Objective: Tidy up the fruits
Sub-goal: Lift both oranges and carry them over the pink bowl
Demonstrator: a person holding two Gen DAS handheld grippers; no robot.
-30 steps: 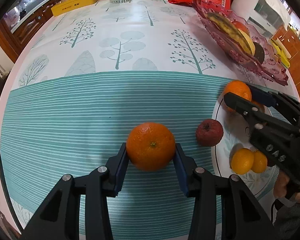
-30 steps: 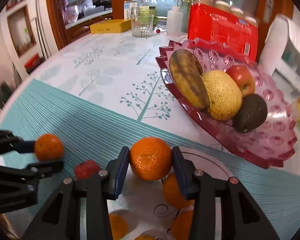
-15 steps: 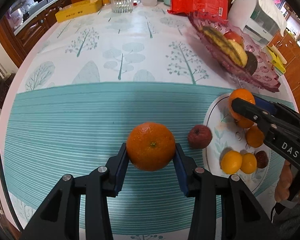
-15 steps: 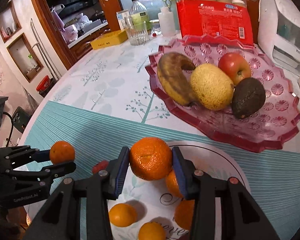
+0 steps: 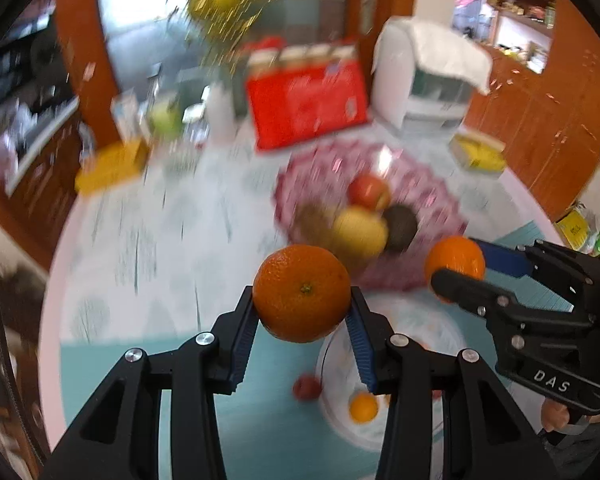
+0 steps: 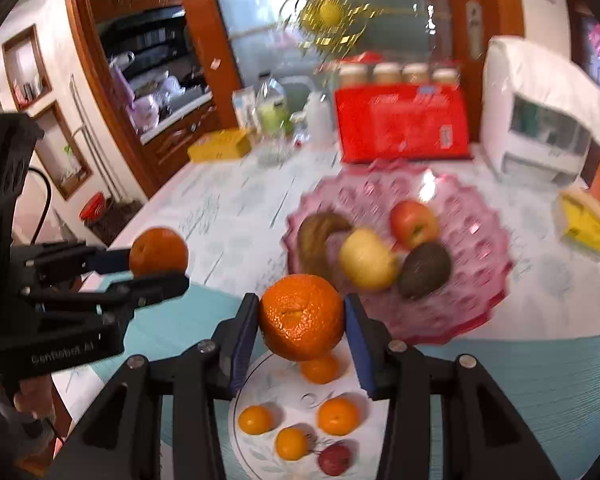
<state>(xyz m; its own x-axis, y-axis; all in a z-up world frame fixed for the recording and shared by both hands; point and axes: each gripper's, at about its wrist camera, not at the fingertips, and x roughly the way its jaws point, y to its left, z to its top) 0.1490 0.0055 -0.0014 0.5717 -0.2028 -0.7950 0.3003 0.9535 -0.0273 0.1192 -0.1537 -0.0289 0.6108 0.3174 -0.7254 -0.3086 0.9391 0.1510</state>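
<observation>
Left wrist view: the left gripper [image 5: 302, 314] clamps a smooth orange [image 5: 302, 293] between its blue pads, held in the air above the table [image 5: 147, 248]. To the right, the right gripper [image 5: 458, 264] grips a second orange [image 5: 454, 257], also off the surface. Beyond them a pink glass fruit dish [image 5: 440, 196] sits toward the far right side of the table, carrying a red apple [image 5: 368, 192], a yellow fruit [image 5: 360, 230], a dark avocado [image 5: 400, 227] and a brown banana [image 5: 312, 218]. Below the held orange, a white patterned plate [image 5: 432, 328] lies near the table's near right edge, with a small orange [image 5: 363, 408] on it and a small red fruit [image 5: 306, 387] just off its left rim. The background is blurred.

Right wrist view: the right gripper [image 6: 302, 320] squeezes a rough-skinned orange [image 6: 301, 317], aloft over the plate [image 6: 275, 384]. Four small oranges [image 6: 338, 415] and a red fruit [image 6: 334, 458] rest on the plate. The pink dish [image 6: 476, 240] lies behind it. At left, the left gripper [image 6: 161, 262] holds its orange [image 6: 159, 251] over the table's left edge. A red box [image 6: 402, 124] stands at the far edge.
</observation>
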